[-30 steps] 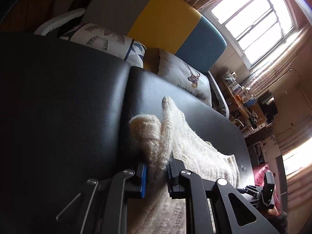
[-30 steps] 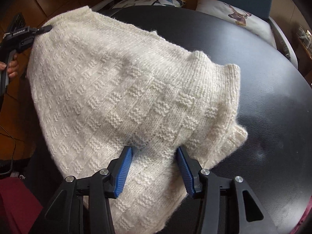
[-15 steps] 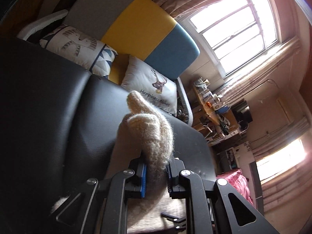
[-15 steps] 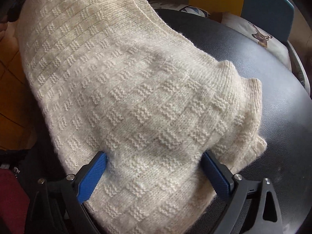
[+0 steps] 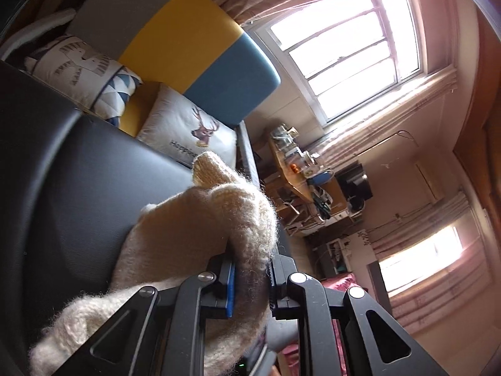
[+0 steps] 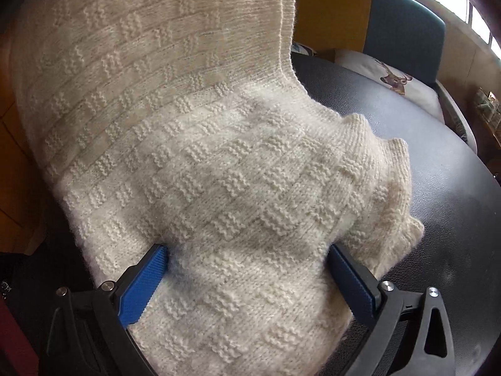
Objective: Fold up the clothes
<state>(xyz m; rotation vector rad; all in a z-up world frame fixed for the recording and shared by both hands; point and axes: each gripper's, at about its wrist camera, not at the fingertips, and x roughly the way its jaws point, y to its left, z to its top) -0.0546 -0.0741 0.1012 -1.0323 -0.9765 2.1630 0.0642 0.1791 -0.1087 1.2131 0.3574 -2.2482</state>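
A cream knitted sweater with a raised check pattern lies partly on the black padded table. Its far part rises steeply toward the upper left. My right gripper stands open, its blue pads wide apart on either side of the near part of the knit. In the left wrist view my left gripper is shut on a bunched fold of the sweater, held up above the black table. The rest of the garment hangs down to the lower left.
A sofa with grey, yellow and blue back panels stands behind the table, with a deer-print cushion and a patterned cushion. A cluttered wooden desk sits under a bright window. Wooden flooring shows left of the table.
My left gripper has lifted its held fold up off the table and tilted. My right gripper's jaws have spread wide apart and moved closer over the knit.
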